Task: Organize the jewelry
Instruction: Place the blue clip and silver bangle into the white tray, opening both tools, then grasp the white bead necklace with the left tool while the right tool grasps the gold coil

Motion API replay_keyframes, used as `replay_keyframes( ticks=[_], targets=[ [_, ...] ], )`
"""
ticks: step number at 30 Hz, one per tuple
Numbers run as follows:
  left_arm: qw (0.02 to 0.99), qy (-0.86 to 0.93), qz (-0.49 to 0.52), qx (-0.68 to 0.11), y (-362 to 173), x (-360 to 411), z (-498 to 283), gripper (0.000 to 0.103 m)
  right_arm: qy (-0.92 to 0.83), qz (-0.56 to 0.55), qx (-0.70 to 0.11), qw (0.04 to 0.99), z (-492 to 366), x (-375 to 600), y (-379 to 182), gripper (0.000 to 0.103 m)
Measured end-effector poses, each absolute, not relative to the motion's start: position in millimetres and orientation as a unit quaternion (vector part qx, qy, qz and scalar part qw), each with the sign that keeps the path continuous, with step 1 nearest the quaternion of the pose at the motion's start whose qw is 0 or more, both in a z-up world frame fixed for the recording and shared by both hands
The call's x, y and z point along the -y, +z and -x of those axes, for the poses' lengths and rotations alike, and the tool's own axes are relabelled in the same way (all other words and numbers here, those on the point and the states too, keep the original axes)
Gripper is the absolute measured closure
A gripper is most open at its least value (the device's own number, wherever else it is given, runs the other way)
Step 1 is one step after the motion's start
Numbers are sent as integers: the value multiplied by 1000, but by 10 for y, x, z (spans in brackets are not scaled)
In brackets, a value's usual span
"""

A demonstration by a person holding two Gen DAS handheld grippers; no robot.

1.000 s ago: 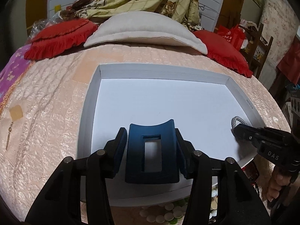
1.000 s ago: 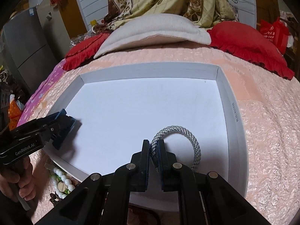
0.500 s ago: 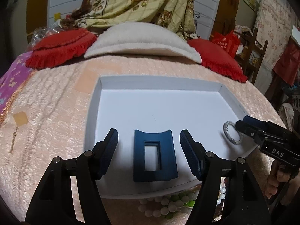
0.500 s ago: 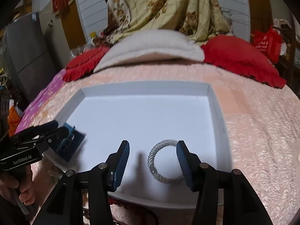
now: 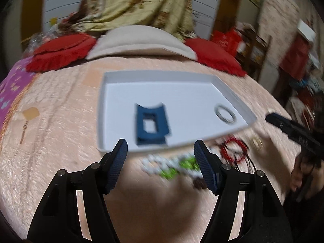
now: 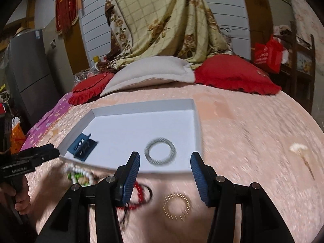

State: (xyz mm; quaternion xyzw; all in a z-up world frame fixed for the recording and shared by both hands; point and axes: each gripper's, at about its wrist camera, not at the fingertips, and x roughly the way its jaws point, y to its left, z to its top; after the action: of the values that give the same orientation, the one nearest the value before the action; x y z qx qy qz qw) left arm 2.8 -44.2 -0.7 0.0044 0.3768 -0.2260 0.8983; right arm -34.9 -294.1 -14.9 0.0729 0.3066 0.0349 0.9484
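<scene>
You're over a pink quilted bed (image 6: 243, 133) with red cushions (image 6: 232, 75) at twelve o'clock. The white tray (image 6: 194, 121) holds a blue hair clip (image 6: 82, 145) and a silver bracelet (image 6: 160, 150). Your left gripper (image 5: 161, 158) and right gripper (image 6: 165, 170) both stand with jaws apart, empty.

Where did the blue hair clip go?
The blue hair clip lies inside the white tray, near its front edge. In the left wrist view it is left of the silver bracelet, just beyond the open left gripper.
</scene>
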Motion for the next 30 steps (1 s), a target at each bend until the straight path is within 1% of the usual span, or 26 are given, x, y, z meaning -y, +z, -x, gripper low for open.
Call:
replay_keyframes(
  ticks=[4, 7, 9, 11, 12, 13, 14, 15, 16, 18, 19, 21, 26, 30],
  targets=[
    [891, -233, -48, -387, -135, 605, -6, 35, 8, -80, -329, 941, 499, 3048, -325, 53],
    [887, -233, -49, -395, -215, 631, -72, 35, 7, -84, -354, 932, 475, 3073, -463, 53],
    [887, -232, -52, -395, -244, 644, -99, 39, 3, -82, -359, 930, 453, 3072, -502, 53],
    [884, -231, -51, -403, -280, 634, -145, 53, 1, -86, -360, 929, 427, 3084, -512, 53],
    [881, -232, -48, -409, -313, 624, -174, 58, 1, -88, -360, 929, 407, 3082, -512, 53],
    [879, -233, -46, -414, -339, 620, -196, 67, 2, -92, -360, 929, 397, 3082, -512, 53],
    [877, -233, -44, -418, -362, 619, -217, 71, 2, -95, -360, 928, 392, 3088, -516, 53],
    [878, -234, -44, -416, -358, 624, -220, 72, 2, -97, -361, 927, 383, 3088, -519, 53],
    [876, -237, -43, -417, -359, 630, -219, 82, 2, -98, -363, 927, 374, 3085, -525, 53],
    [873, -242, -42, -420, -357, 640, -212, 86, 1, -98, -364, 926, 364, 3075, -529, 53],
    [874, -242, -44, -419, -349, 644, -202, 93, 0, -98, -363, 927, 371, 3078, -526, 53],
    [876, -242, -38, -415, -305, 620, -174, 95, -1, -99, -359, 928, 385, 3088, -516, 53],
    [885, -243, 2, -397, -133, 477, -135, 95, -5, -98, -350, 931, 476, 3164, -487, 53],
    [890, -241, 24, -388, -42, 403, -142, 95, 47, -105, -350, 930, 550, 3159, -466, 53]
  ],
)
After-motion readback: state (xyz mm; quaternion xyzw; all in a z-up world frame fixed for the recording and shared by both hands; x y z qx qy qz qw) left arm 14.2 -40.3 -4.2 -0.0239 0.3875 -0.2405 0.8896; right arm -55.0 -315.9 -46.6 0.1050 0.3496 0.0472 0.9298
